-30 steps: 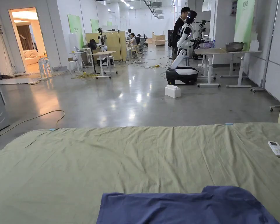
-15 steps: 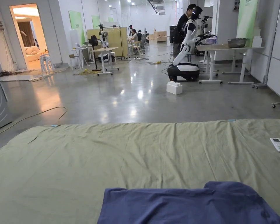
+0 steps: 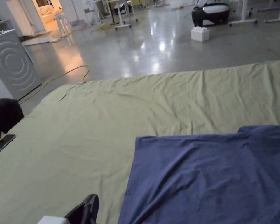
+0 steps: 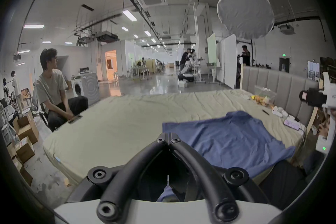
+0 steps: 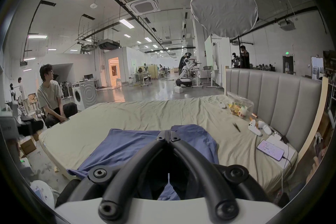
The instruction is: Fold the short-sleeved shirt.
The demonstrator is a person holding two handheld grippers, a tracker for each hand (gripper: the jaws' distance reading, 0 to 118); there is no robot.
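Note:
A blue short-sleeved shirt (image 3: 206, 175) lies spread flat on the green bed sheet (image 3: 107, 122), and its near part hangs over the bed's near edge. In the left gripper view the shirt (image 4: 227, 140) lies to the right of my left gripper (image 4: 168, 137), whose jaws are shut with nothing between them. The black tip of the left gripper (image 3: 89, 202) pokes in at the bottom of the head view, left of the shirt. My right gripper (image 5: 168, 135) is shut too and empty, held above the shirt (image 5: 127, 148) near the bed's near edge.
A person (image 4: 52, 93) sits at the bed's left side, with a phone (image 3: 2, 144) on the sheet beside them. A washing machine (image 3: 14, 67) stands behind. By the grey headboard (image 5: 272, 98) lie a charging phone (image 5: 271, 149), white controllers (image 5: 258, 128) and a snack bag (image 5: 238, 106).
The head camera has tilted down and to the left, so more of the shirt shows. The left gripper's tip has come into view at the bottom. The shirt lies as before.

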